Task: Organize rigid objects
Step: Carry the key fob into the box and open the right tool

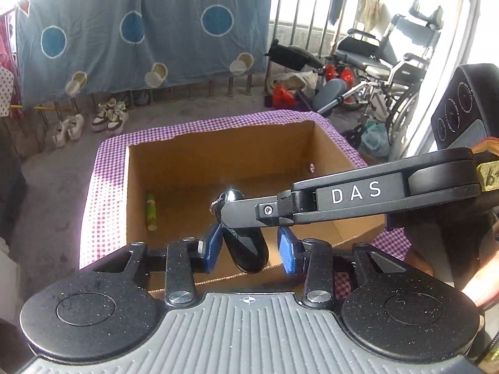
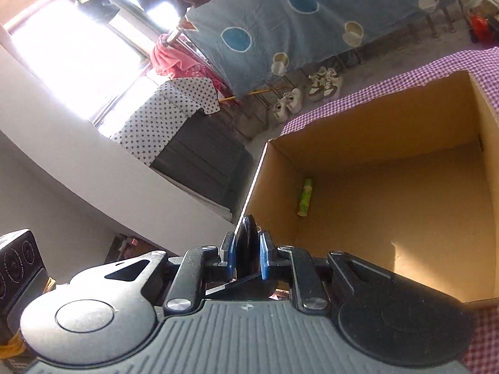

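Observation:
A glossy black key fob (image 1: 246, 249) with a metal ring hangs between the blue pads of my left gripper (image 1: 251, 251), which stand apart from it. My right gripper (image 2: 246, 255) is shut on the same fob (image 2: 247, 243); its arm marked DAS (image 1: 355, 193) reaches in from the right in the left wrist view. Both are above the near edge of an open cardboard box (image 1: 315, 143) (image 2: 374, 124). A green tube (image 1: 151, 210) (image 2: 305, 197) lies on the box floor by the left wall.
The box stands on a purple checked cloth (image 1: 106, 187). Beyond are a blue sheet on a rail (image 1: 140, 31), white shoes (image 1: 109, 117) on the floor, and a wheelchair (image 1: 383, 71) at the right. A small round item (image 1: 310, 166) sits on the box's right inner wall.

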Tool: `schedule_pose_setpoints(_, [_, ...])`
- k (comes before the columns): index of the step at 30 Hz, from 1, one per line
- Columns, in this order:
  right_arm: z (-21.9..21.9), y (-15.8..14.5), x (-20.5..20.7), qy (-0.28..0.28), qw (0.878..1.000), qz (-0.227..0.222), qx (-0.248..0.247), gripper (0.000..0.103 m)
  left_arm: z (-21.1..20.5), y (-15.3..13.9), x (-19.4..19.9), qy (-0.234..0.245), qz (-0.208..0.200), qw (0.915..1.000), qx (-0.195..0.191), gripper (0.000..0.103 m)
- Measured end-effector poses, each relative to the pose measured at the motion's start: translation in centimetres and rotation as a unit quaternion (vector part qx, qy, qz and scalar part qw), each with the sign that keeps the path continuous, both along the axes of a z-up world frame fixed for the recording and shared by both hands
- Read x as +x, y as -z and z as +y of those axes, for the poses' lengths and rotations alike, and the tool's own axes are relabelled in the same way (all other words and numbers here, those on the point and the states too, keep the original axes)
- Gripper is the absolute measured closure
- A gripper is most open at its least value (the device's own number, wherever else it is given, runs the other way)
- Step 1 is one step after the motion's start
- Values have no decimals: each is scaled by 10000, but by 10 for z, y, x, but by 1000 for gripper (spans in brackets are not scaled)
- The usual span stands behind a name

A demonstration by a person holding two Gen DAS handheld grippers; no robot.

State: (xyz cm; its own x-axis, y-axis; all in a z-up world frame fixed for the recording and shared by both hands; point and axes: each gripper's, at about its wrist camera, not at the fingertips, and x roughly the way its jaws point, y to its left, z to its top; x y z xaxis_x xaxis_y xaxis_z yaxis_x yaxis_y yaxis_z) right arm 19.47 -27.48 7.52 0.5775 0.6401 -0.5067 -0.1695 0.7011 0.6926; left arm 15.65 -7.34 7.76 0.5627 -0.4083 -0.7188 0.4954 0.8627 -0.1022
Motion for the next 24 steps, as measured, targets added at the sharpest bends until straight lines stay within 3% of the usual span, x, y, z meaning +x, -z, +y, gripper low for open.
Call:
schedule_pose_setpoints(10, [24, 68, 97, -299, 9891, 1436, 146, 86, 11, 49, 65, -371, 773, 9944, 613, 64])
schedule_pose_setpoints(13, [34, 81, 115, -376, 9854, 1656, 62, 86, 14, 55, 76, -495, 902, 9919, 742, 63])
schedule_pose_setpoints(18, [44, 104, 135, -496, 9776, 2044, -19, 85, 13, 51, 76, -547, 883, 9913, 810, 51])
schedule_pose_setpoints(20, [46, 109, 139, -467, 9742, 2208, -12, 85, 12, 49, 73, -551, 860, 9914, 823, 51])
schedule_pose_setpoints(24, [40, 97, 132, -383, 9776, 2069, 72, 84, 13, 42, 67, -538, 788, 9925, 765, 51])
